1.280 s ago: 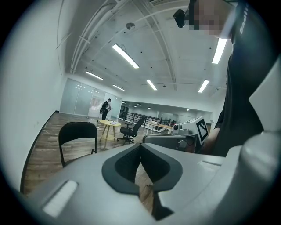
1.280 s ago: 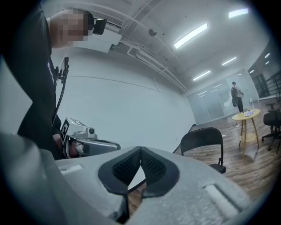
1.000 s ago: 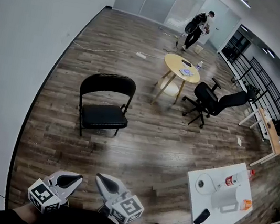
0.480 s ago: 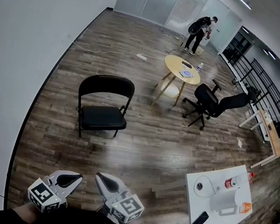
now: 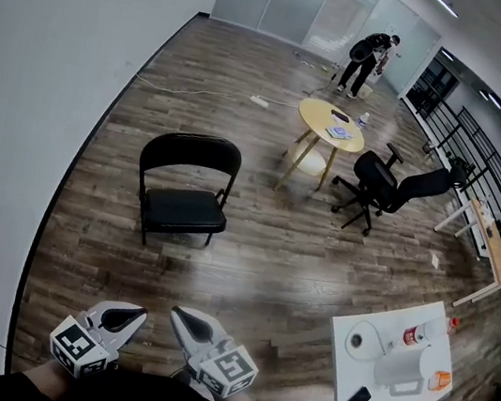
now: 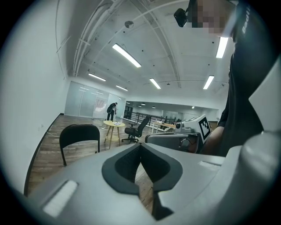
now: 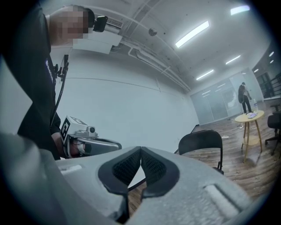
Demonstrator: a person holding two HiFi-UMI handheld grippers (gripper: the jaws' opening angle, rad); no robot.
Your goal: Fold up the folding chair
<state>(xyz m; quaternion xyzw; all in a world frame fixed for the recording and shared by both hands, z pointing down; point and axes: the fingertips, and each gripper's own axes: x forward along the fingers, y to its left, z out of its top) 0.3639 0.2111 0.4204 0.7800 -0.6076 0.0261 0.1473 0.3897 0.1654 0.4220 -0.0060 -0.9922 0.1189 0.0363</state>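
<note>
- Person (image 5: pixel 369 51) far off has shifted along the glass wall (image 5: pixel 284 0).
- My left claw (image 5: pixel 124 320) and right claw (image 5: pixel 193 326) are closed, empty.
- Folding chair (image 5: pixel 185 184) stands unfolded, well apart.

Wood floor (image 5: pixel 267 269) (folding chair (image 5: pixel 182 210) on it)

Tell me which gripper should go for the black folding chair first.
Right, by a slim margin. Both are shut, empty and well short of the black folding chair; the right gripper sits slightly nearer it in the head view, the left gripper further off to the side.
</note>
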